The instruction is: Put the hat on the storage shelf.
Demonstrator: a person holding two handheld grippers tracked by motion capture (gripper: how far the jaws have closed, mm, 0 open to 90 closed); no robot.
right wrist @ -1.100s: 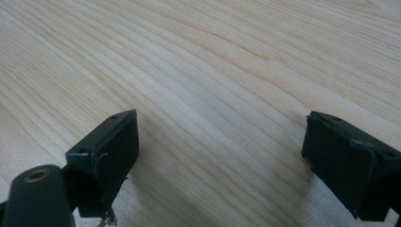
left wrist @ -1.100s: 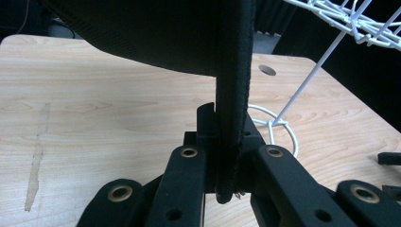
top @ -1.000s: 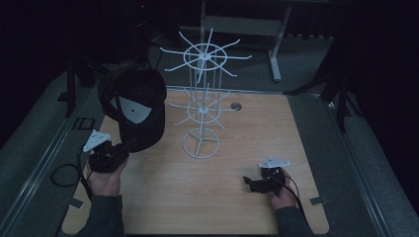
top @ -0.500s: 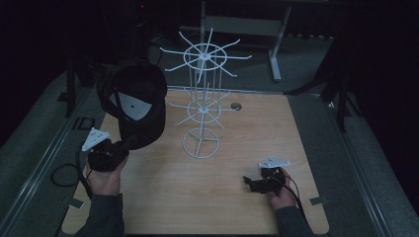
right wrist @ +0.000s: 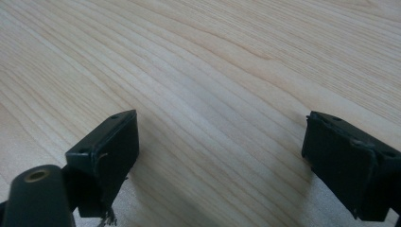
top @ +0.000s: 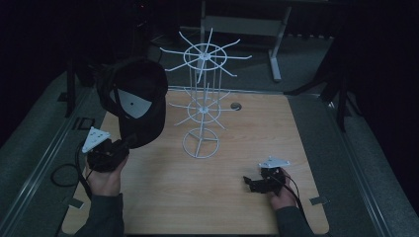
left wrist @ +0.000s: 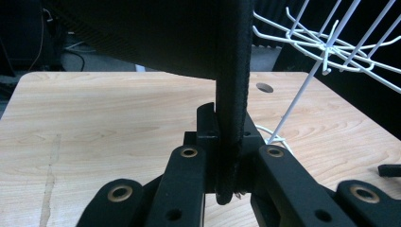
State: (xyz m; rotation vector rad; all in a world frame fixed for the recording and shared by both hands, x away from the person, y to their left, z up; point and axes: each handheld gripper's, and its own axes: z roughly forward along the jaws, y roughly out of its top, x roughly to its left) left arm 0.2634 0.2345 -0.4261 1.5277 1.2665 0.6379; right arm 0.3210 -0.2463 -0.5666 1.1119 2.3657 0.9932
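Left gripper (top: 129, 141) clamped on black cap (top: 136, 101); right gripper (top: 249, 183) jaws wide apart, empty.

Cap's brim edge is pinched between the left jaws and held raised over the wooden table (top: 247, 128), left of the white wire rack (top: 201, 106). Right gripper rests low near the table's front right.

From above we see a dim scene: the worktop (top: 237, 197) is the one lit patch, its surroundings nearly black. Both gripper views are brighter, the wood pale and evenly lit, with near jaws soft and slightly blurred.
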